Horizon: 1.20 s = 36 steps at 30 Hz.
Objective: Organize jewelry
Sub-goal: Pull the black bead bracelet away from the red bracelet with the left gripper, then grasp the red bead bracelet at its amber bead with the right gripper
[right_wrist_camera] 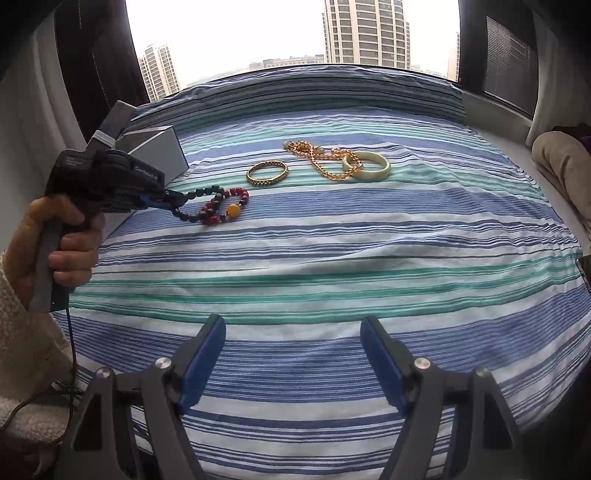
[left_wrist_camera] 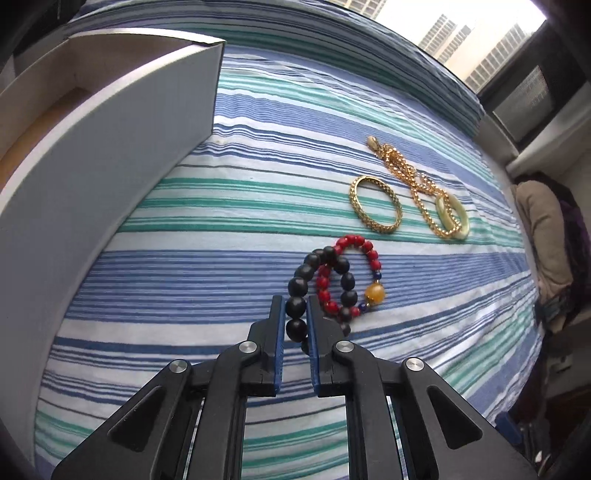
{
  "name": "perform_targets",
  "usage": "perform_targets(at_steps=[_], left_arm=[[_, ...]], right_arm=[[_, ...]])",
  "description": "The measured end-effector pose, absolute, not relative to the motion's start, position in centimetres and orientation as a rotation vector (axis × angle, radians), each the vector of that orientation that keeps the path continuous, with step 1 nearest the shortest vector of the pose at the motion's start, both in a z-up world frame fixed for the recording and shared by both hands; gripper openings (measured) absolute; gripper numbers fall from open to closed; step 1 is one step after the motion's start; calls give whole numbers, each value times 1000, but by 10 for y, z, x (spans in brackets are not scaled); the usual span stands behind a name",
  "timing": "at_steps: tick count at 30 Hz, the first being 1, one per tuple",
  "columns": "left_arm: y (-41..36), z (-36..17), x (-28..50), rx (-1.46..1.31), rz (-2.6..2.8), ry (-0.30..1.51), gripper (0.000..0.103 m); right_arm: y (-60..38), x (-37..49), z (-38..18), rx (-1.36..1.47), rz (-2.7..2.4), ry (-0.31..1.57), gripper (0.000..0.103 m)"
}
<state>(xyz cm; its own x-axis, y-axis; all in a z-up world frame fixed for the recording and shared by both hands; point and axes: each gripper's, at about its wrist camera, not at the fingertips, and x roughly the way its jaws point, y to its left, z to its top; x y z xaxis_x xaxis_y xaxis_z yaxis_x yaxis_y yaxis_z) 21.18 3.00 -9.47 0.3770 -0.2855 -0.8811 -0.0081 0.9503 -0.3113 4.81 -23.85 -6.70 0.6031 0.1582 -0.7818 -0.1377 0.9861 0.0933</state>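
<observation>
My left gripper is shut on a black bead bracelet, which is tangled with a red bead bracelet that carries an amber bead. Both show in the right wrist view, the black one held by the left gripper, the red one beside it on the bed. Farther on lie a gold bangle, a gold chain and a pale green jade bangle that overlaps the chain. My right gripper is open and empty above the near bedspread.
A grey open box stands at the left on the striped bedspread. A window runs behind the bed. A beige cushion sits at the right edge.
</observation>
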Motion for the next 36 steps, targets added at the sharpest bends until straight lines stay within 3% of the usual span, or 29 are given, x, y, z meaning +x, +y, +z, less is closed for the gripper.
perform_targets(at_steps=[11,12,16,18,19,23,25,36], left_arm=[[84,-113,137,-195,-77,1215,11],[85,-114,135,-190,-70,1208,13],[89,-113,125,-182,-48,1178,46],[91,-112,120,-188,-43,1171,48],[94,-112,117,-198,-42,1171,48],[104,-107,105,-206,-15,1156,54],[108,-105,98,-199,-3,1146,56],[107,-104,87,-172,-3,1131,57]], right_arm=[[-231,88,-74,67,277,1003,77],[-230,99,-72,73,296,1014,77],[-226,154,-75,167,350,1077,77],[-221,185,-83,225,346,1130,76],[-215,200,-88,258,351,1161,68],[-183,240,-104,323,356,1238,50],[-163,249,-109,294,340,1250,34],[-117,257,-122,138,203,1275,17]])
